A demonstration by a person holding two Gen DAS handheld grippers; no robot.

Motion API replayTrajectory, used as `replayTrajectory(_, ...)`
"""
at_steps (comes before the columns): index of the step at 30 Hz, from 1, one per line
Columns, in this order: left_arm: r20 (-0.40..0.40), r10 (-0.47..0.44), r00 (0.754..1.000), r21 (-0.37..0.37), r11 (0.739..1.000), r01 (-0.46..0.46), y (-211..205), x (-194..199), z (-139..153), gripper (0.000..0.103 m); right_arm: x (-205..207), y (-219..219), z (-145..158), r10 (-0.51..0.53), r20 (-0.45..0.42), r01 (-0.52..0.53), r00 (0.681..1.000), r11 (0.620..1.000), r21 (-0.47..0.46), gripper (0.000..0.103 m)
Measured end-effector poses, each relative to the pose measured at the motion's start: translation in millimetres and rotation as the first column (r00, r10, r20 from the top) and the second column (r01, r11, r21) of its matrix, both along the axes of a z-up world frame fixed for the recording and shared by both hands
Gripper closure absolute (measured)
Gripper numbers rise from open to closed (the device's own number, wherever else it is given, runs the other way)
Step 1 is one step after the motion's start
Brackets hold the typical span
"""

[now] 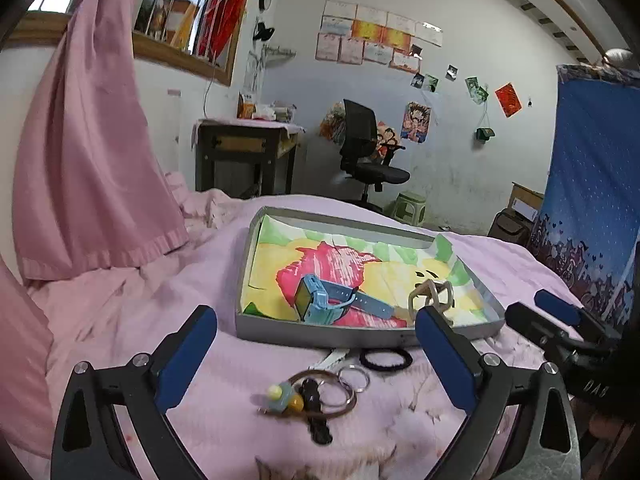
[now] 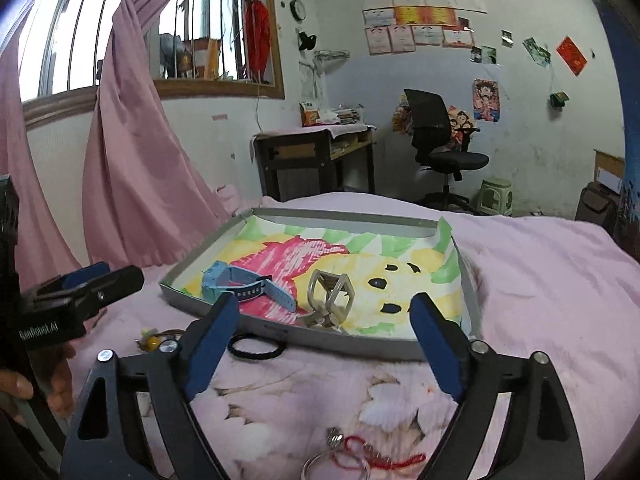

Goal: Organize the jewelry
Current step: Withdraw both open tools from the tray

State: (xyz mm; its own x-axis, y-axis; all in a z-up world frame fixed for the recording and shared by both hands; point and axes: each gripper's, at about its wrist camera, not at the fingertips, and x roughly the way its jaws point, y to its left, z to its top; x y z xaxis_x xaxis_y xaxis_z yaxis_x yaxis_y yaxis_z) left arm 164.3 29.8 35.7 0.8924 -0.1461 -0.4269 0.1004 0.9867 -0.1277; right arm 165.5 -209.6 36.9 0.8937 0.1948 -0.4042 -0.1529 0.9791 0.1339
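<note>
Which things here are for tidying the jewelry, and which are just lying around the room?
For the job: gray tray, blue watch, metal bangle, black hair tie, key ring bunch, red string bracelet.

Just around: office chair, desk, green stool, pink curtain.

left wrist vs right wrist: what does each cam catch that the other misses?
Left wrist only: the full keyring cluster with its rings and charms on the pink bedding, between the open left gripper fingers.

Right wrist only: a red cord bracelet with a metal ring at the bottom edge, under the open right gripper.

Both: the grey tray with a coloured drawing inside, holding the blue watch and a metal geometric piece, plus the black hair tie lying outside its near wall.
</note>
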Motion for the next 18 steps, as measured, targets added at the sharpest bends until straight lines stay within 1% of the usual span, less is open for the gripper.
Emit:
replayTrajectory(2, 0.007, 0.001, 1.000, 0.018, 1.000, -0.002, 0, -10, -3, 0.002, -7, -1, 0, -0.011, 0.004, 0.011, 1.000, 1.000, 0.015, 0.013)
replayTrajectory(6, 0.003, 0.012, 1.000, 0.050, 0.999, -0.012, 3, -28, -10, 0.001, -24, -3, -1, -0.019, 0.013, 0.018, 1.000, 0.999, 0.037, 0.009)
replayTrajectory(7, 0.001, 0.013, 1.000, 0.051, 0.999, -0.013, 4, -32, -11, 0.001, -29, -3, -2, -0.018, 0.014, 0.018, 1.000, 0.999, 0.043, 0.005)
replayTrajectory(9, 0.002, 0.016, 1.000, 0.048, 0.999, -0.016, 6, -40, -13, 0.001, -38, -3, -5, -0.022, 0.014, 0.022, 1.000, 0.999, 0.042, 0.002)
replayTrajectory(13, 0.000, 0.018, 1.000, 0.041, 0.999, -0.018, 10, -52, -16, 0.000, -53, 0, -14, -0.020, -0.003, 0.020, 1.000, 1.000, 0.011, 0.002)
replayTrajectory(18, -0.025, 0.015, 1.000, 0.039, 0.999, -0.014, 14, -59, -23, 0.000, -68, 3, -21, -0.013, -0.027, 0.013, 1.000, 1.000, -0.014, 0.002)
